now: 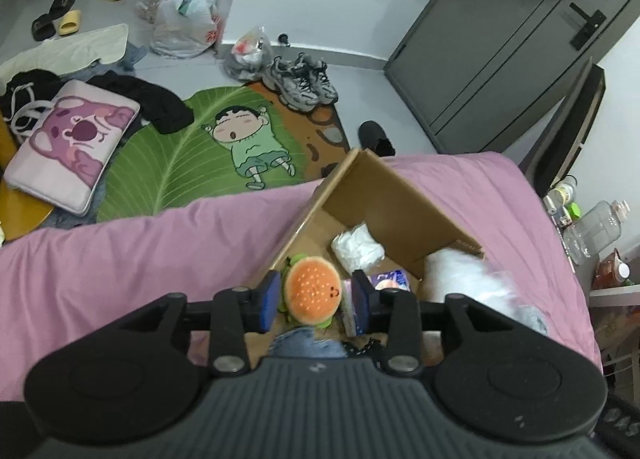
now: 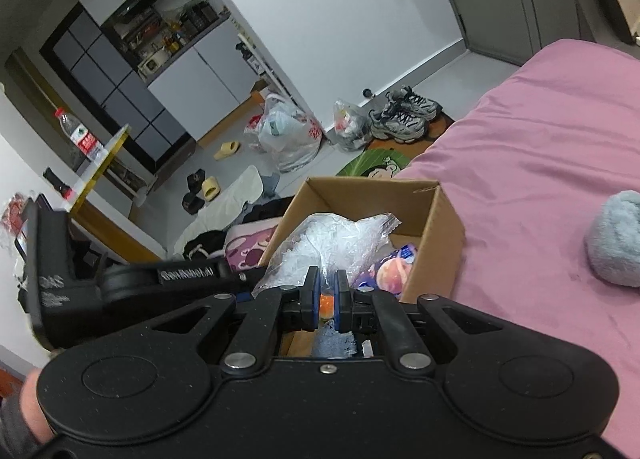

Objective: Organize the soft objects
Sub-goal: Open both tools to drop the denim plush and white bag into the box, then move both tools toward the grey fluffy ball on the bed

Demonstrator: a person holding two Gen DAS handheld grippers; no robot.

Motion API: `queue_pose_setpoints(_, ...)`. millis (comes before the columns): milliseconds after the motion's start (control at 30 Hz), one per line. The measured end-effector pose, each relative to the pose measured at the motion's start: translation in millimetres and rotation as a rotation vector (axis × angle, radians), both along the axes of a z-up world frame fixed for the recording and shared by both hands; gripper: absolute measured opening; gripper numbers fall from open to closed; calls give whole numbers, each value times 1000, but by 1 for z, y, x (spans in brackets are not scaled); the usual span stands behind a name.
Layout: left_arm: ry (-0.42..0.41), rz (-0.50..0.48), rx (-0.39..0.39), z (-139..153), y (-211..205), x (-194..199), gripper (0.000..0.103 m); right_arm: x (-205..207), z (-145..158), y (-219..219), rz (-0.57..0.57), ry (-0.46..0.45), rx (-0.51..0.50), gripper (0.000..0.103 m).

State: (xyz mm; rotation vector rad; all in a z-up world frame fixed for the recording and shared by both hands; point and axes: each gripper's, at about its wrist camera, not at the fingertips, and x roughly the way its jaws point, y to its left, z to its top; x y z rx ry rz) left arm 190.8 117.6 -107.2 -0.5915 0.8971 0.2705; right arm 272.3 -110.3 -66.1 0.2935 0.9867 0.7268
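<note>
A cardboard box [image 1: 400,195] stands open on the pink bed [image 1: 120,255]. My left gripper [image 1: 314,299] is open over the box with a burger plush [image 1: 312,291] between its blue pads, apart from them. In the box lie a white wrapped bundle [image 1: 358,249], a purple pack [image 1: 394,279] and denim cloth [image 1: 308,343]. My right gripper [image 2: 329,299] is shut on a clear plastic bag [image 2: 328,243] of white stuff, held above the box [image 2: 436,227]. The bag shows blurred white in the left wrist view [image 1: 460,279]. A grey fluffy plush [image 2: 616,239] lies on the bed to the right.
Left of the bed are a green cartoon rug [image 1: 200,155], a purple cushion [image 1: 72,143], black clothes [image 1: 160,103], sneakers [image 1: 300,83], plastic bags [image 1: 184,19] and slippers [image 1: 68,21]. A grey cabinet [image 1: 500,39] stands beyond the bed. Bottles [image 1: 596,227] stand at the right.
</note>
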Motion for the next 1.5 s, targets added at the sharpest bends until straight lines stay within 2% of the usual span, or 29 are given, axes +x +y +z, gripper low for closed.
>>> queue_pose_setpoints(100,-18,10,33,7,3,-1,57,0,-2,8,9,6,-15,6)
queue_pose_setpoints(267,-17,22,31,9,11,-3,58,-1,2,18,24,10,-9,7)
queue_pose_setpoints(400,-5,32,37,10,16,-8,62,-6,-1,26,58,29,-27,25)
queue_pose_setpoints(600,-3,46,66,18,19,-19,78,-12,7,16,44,27,-55,32)
queue_pose_setpoints(667,1,44,72,20,18,-22,79,-11,13,12,30,23,-55,36)
queue_pose_setpoints(733,0,38,80,23,15,-24,79,-11,19,4,10,14,-56,47)
queue_pose_setpoints(867,-6,28,101,31,9,-28,81,-11,28,-7,-6,1,-76,51)
queue_pose_setpoints(1200,-31,-11,127,48,-19,-35,86,-10,46,-43,-43,-9,-84,77)
queue_pose_setpoints(1333,-46,-26,169,58,-33,-36,87,-10,53,-58,-63,-29,-79,89)
queue_pose_setpoints(1500,-61,-47,188,67,-49,-36,92,-8,59,-77,-86,-37,-59,97)
